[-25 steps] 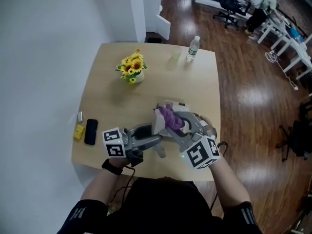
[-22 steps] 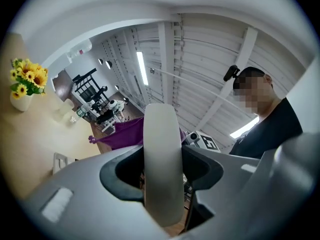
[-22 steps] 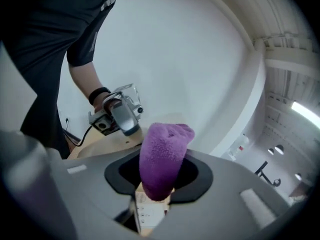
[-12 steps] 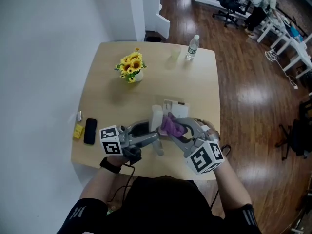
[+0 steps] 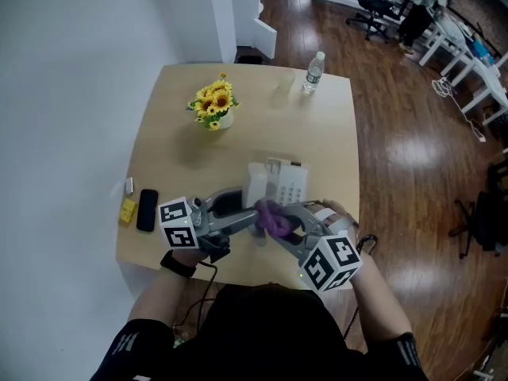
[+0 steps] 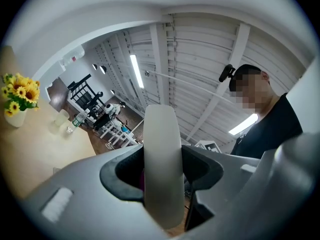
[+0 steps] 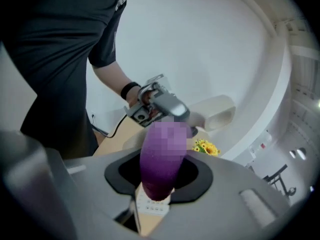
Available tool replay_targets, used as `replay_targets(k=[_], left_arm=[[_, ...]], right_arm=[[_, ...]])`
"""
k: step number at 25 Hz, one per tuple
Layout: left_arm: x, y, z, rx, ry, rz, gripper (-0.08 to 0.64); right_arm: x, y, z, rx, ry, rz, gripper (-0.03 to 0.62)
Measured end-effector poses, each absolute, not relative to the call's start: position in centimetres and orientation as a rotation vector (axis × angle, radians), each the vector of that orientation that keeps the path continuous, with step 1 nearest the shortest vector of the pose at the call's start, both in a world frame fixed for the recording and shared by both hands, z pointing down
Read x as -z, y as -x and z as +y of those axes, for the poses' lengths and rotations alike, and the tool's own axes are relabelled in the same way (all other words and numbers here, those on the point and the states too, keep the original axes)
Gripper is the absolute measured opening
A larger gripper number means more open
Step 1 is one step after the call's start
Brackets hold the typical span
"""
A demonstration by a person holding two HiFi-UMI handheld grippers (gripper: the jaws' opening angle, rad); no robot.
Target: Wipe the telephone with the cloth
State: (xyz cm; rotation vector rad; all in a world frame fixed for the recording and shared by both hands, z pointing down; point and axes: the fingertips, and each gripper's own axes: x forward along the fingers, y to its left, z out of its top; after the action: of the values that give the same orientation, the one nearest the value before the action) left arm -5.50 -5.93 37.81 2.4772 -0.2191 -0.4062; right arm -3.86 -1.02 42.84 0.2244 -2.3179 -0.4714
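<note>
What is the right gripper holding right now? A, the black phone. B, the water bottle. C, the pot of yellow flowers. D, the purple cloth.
D: the right gripper has its jaws closed on the purple cloth, which bulges out between them, while the left gripper grips the white telephone handset.

The desk [image 5: 171,161] was pale, matt wood; the floor [image 5: 413,141] dark, glossy wood. The telephone [image 5: 282,185] looked smooth white plastic, the cloth [image 5: 275,218] soft purple fabric.
</note>
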Motion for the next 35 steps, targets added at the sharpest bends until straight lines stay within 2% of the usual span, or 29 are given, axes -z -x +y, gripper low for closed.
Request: replay_targets(k=[7, 12, 18, 22, 35], left_arm=[[-36.3, 6.2, -6.3, 0.532, -2.438, -0.194, 0.215], [-34.7, 7.2, -6.9, 0.674, -2.39, -0.2, 0.215], [-34.0, 6.8, -6.6, 0.702, -2.388, -0.187, 0.215], [-33.9, 7.5, -6.6, 0.777, -2.34, -0.172, 0.215], [-35.1, 7.4, -6.7, 0.782, -2.312, -0.201, 0.215]], right_arm=[[-44.7, 4.4, 0.0, 0.586, -0.138, -2.205, 0.124], [-45.7, 5.5, 2.4, 0.526, -0.097, -2.25, 0.124], [-46.9, 6.2, 5.2, 0.435, -0.056, -2.322, 0.124], [-45.1, 4.6, 2.2, 0.386, -0.211, -2.35, 0.124], [-46.7, 6.3, 4.7, 0.523, -0.103, -2.254, 0.124]])
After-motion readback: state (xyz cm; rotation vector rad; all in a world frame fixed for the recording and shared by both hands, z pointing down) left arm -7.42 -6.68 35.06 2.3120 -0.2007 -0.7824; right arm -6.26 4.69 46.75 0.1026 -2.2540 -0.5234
